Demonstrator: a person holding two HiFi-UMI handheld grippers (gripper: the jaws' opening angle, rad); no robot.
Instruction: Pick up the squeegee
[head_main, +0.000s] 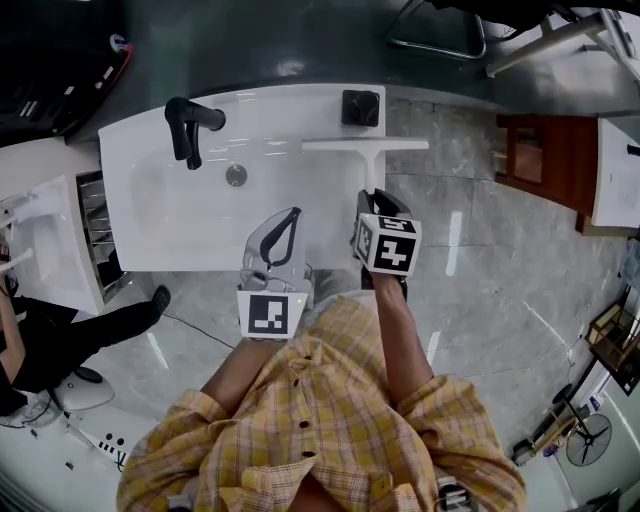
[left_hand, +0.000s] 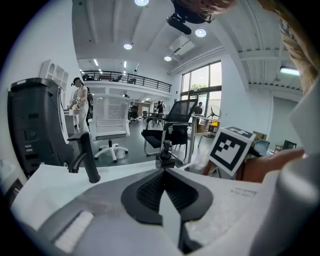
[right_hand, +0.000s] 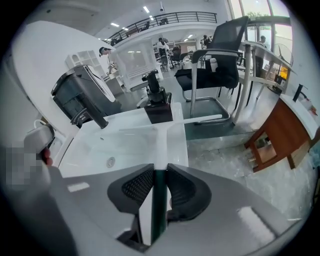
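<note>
The white T-shaped squeegee (head_main: 366, 146) lies across the back right rim of the white sink (head_main: 160, 205), its handle running toward me. My right gripper (head_main: 378, 197) is shut on the near end of that handle. In the right gripper view the handle (right_hand: 161, 145) stands between the two pads of the right gripper (right_hand: 160, 171), touching both, and the blade (right_hand: 200, 120) shows ahead. My left gripper (head_main: 290, 216) hovers over the sink's front edge with its jaws shut and nothing in them; the left gripper (left_hand: 163, 172) shows its tips meeting.
A black faucet (head_main: 188, 126) stands at the sink's back left and a black soap dispenser (head_main: 361, 107) at the back right, just behind the blade. A wooden stool (head_main: 540, 160) is on the floor to the right. A seated person's legs (head_main: 70, 340) are at left.
</note>
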